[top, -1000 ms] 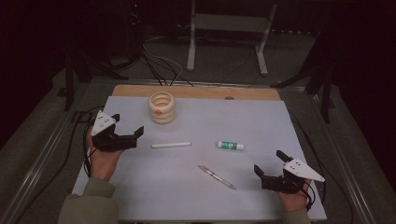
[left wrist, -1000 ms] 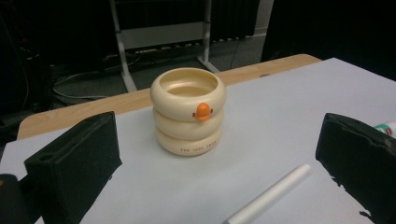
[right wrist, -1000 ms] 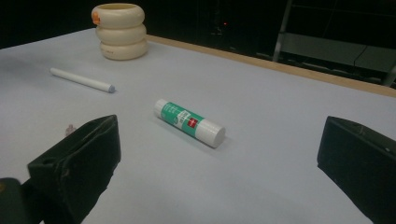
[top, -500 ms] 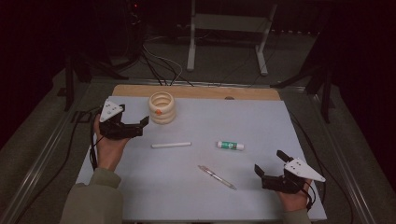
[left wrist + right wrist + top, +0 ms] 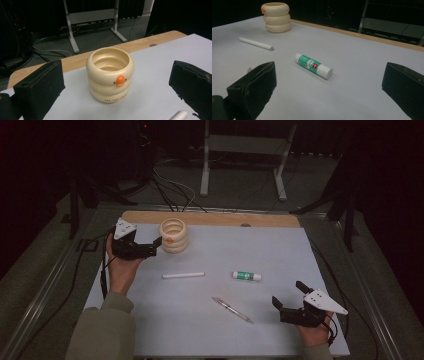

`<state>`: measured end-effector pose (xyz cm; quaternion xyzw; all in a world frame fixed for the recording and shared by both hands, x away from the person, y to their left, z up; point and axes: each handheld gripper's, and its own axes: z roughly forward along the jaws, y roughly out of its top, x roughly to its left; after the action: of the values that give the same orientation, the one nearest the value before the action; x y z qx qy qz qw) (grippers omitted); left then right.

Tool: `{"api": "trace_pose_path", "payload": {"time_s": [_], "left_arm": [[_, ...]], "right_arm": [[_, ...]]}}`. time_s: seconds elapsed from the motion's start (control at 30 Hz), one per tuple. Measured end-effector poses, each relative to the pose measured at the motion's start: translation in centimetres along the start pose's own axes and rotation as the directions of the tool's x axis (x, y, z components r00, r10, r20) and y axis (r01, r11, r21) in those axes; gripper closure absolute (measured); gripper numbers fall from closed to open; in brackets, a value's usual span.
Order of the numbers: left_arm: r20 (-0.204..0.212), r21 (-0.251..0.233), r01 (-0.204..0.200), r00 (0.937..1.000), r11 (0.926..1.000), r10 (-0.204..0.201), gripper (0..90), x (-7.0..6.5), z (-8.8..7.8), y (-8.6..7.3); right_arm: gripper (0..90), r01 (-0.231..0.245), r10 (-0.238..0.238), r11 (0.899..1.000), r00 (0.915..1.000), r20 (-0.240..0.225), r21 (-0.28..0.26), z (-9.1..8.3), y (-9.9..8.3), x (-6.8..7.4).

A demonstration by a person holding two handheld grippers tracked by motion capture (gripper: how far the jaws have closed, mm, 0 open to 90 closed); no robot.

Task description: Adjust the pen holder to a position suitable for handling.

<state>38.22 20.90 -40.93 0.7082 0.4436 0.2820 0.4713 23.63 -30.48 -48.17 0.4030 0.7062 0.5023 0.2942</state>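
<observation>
The cream ribbed ring-stacked plastic cup (image 5: pixel 173 235) with an orange button stands upright in the upper left of the high view, on the pale blue worktop (image 5: pixel 280 250). The left gripper (image 5: pixel 150 247) hovers just beside it, jaws wide open. The right gripper (image 5: pixel 287 295), at lower right, also gapes, holding nothing.

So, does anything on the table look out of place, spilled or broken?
Nothing stands out. The ringed cream holder stands upright and looks intact; the white stick, glue stick and pen lie flat, apart. No spill on the table.
</observation>
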Motion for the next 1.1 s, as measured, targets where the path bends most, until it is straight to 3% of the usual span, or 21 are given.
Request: {"api": "trace_pose_path", "payload": {"time_s": [0.8,1.1], "left_arm": [[-0.037,0.080,0.032,0.9989,0.9963,-0.029,0.4,1.2,4.4,1.3],[-0.068,0.099,0.102,0.9931,0.9898,-0.096,0.4,1.6,6.6,0.8]], "right_arm": [[0.2,-0.003,0.003,1.000,1.0000,-0.006,-0.002,0.0,0.0,-0.1],[0.2,-0.001,0.001,1.000,0.9999,-0.013,-0.003,0.0,0.0,0.1]]}}
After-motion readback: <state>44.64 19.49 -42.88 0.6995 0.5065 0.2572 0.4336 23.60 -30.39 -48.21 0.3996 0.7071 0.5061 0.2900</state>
